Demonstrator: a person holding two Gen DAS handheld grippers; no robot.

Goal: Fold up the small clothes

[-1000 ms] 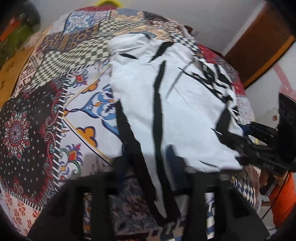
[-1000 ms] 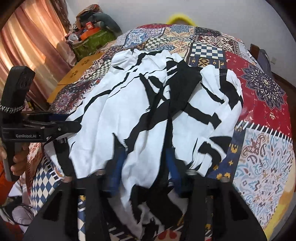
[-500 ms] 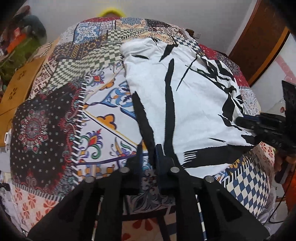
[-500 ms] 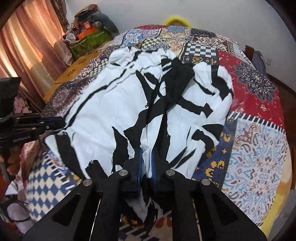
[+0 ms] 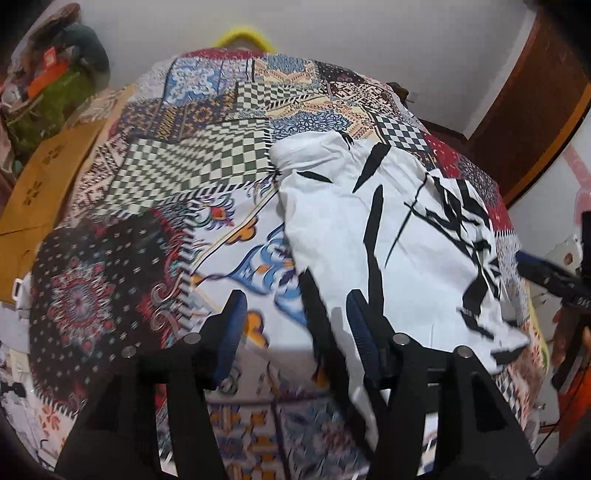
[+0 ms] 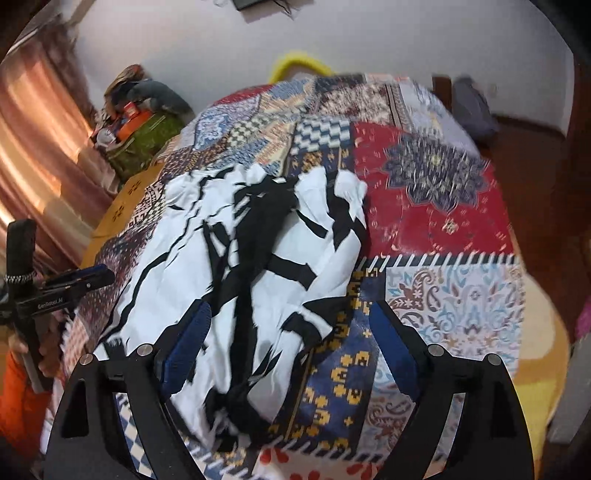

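Patchwork bedcover (image 5: 207, 155) fills the left wrist view, a yellow hoop (image 5: 242, 34) behind it; the black-and-white garment (image 5: 406, 236) lies spread on it. Left gripper (image 5: 295, 317) gapes wide, holding nothing. From the right wrist, curtains (image 6: 40, 155) hang left; right gripper (image 6: 290, 325) likewise spread wide over the garment's near edge, empty.

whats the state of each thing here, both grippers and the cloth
left gripper: jaws open, holding nothing
right gripper: jaws open, holding nothing
black and white cloth: lying rumpled on the bedspread, near edge hanging over the side, not folded
patchwork bedspread: spread flat under the cloth
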